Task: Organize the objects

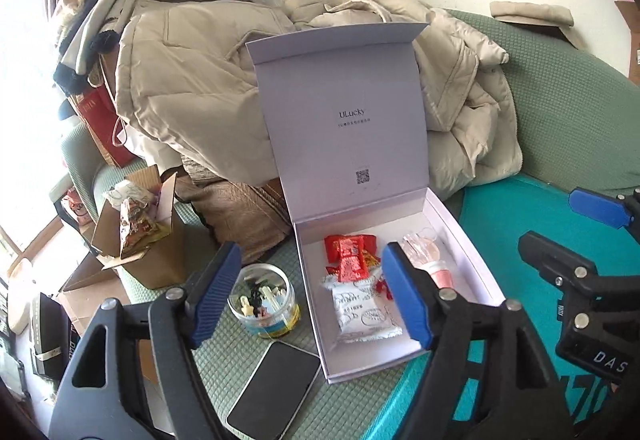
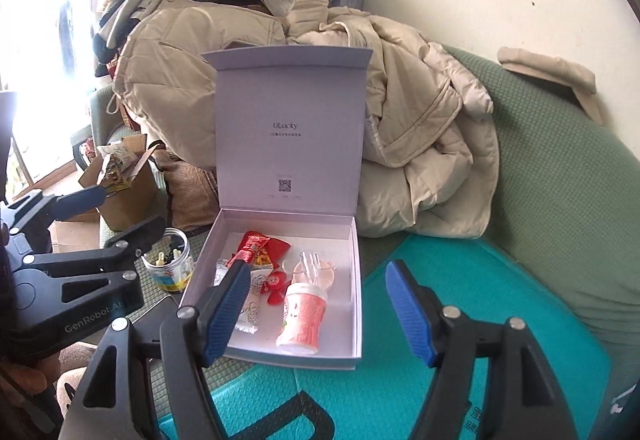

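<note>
Between left claw (image 1: pixel 312 292) fingers, open box (image 1: pixel 448 224).

Open white box (image 2: pixel 356 280), lid upright, with snack packets (image 2: pixel 256 252) and pink bottle (image 2: pixel 302 320).

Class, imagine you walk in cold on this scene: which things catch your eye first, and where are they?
An open white box, lid upright, sits mid-scene holding red snack packets and a pink bottle. Beige coats pile up behind it. A small jar and a phone lie left of the box.
</note>
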A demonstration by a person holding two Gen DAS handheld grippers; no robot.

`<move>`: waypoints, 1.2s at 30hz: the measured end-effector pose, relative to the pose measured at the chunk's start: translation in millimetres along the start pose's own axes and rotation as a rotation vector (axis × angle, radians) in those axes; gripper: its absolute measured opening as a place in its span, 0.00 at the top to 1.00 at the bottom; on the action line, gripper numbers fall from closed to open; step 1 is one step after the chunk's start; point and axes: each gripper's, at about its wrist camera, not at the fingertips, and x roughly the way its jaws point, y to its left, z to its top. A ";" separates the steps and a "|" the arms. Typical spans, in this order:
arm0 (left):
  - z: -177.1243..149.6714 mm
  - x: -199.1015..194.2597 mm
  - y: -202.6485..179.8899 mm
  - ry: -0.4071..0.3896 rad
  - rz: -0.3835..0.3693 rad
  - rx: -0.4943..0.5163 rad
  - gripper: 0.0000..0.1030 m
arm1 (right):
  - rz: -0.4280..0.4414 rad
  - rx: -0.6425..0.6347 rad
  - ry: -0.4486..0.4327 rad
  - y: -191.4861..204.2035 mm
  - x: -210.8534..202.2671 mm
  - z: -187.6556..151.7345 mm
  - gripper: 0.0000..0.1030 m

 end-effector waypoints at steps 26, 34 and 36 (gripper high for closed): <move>-90.4 -63.0 32.2 -0.009 -0.044 -0.097 0.18 | 0.000 0.006 -0.013 45.2 -45.6 -77.2 0.24; -117.6 -61.7 38.8 0.011 -0.045 -0.106 0.18 | -0.006 0.033 0.004 47.8 -36.4 -104.6 0.24; -124.3 -60.9 38.0 0.012 -0.040 -0.096 0.18 | -0.003 0.042 0.020 47.9 -32.0 -111.8 0.24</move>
